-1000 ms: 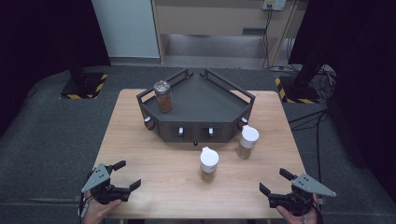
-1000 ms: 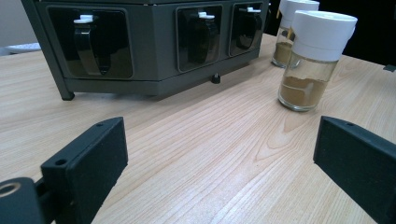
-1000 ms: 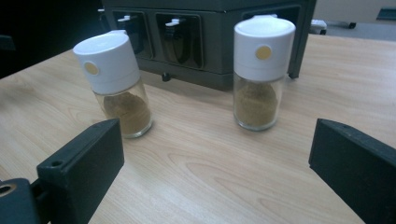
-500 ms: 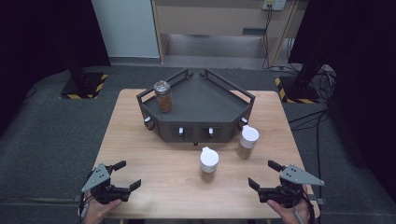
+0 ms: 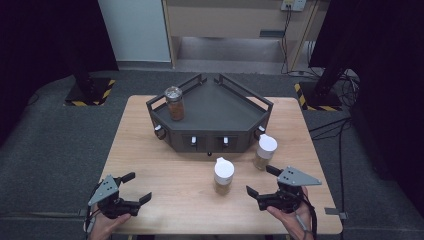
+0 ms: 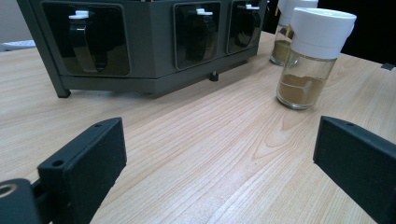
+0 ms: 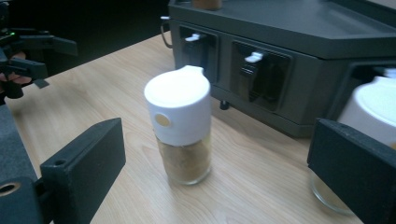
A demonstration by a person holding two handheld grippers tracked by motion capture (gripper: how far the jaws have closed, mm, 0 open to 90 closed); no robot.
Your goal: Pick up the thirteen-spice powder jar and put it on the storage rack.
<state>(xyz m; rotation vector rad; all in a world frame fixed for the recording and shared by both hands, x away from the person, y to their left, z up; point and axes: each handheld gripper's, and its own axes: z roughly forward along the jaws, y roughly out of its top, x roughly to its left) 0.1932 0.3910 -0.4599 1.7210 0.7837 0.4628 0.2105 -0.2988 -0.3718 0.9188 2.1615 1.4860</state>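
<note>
Lining up on the near spice jar (image 7: 181,128), I see it standing upright on the table (image 5: 165,170), just in front of the dark rack (image 5: 212,112) and apart from it. A second white-capped jar (image 5: 265,152) stands just beside it, nearer the rack's right corner, and a third jar (image 5: 174,103) sits on top of the rack at its left end. My right gripper (image 5: 267,184) hangs just short of the near jar, jaws spread wide with nothing between them. My left gripper (image 5: 131,187) rests well away from the rack, also released and empty. I judge the risk to be the crowding: coming in crooked, my outer jaw could clip the second jar and topple it, or nudge the near jar against the rack.
</note>
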